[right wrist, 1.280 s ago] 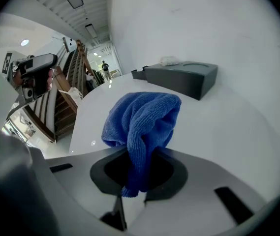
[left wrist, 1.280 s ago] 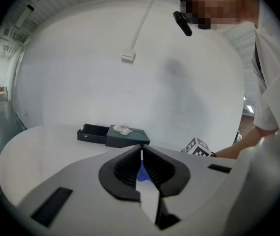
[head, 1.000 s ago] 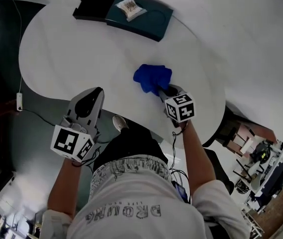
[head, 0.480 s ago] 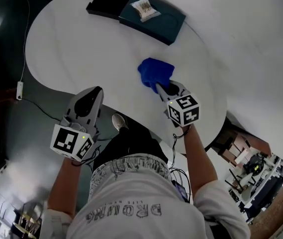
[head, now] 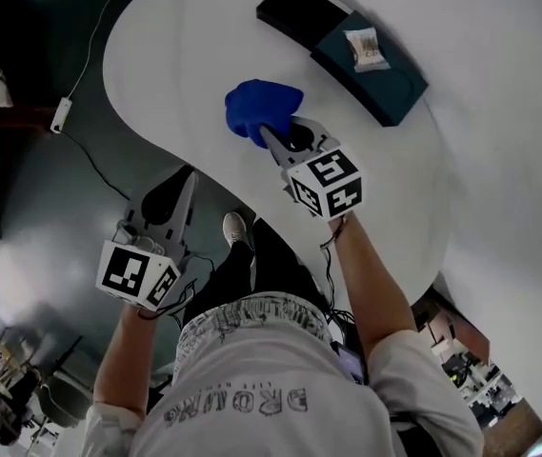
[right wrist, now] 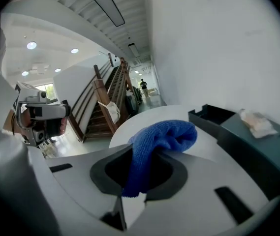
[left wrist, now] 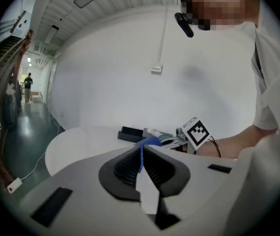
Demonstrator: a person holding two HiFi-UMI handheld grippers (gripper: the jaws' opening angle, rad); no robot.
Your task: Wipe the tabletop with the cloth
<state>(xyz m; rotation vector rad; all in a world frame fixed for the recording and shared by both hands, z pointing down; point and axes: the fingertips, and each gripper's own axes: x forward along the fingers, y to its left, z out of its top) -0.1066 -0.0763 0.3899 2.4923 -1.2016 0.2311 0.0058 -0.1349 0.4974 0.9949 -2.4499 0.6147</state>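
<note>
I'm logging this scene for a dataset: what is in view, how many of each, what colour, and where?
table: one, white, rounded, upper head view
cloth: one, blue, on the table near its front edge
tray: one, black and dark teal, far side of the table
packet: one, pale, on the tray's teal part
cable: one, white, on the floor left of the table
right gripper: shut on the cloth
left gripper: shut, empty, off the table

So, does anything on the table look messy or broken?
Nothing looks spilled or broken. The blue cloth is bunched into a lump in the right gripper instead of lying flat, and a crumpled white packet lies on the dark teal tray. The white table looks clean.
</note>
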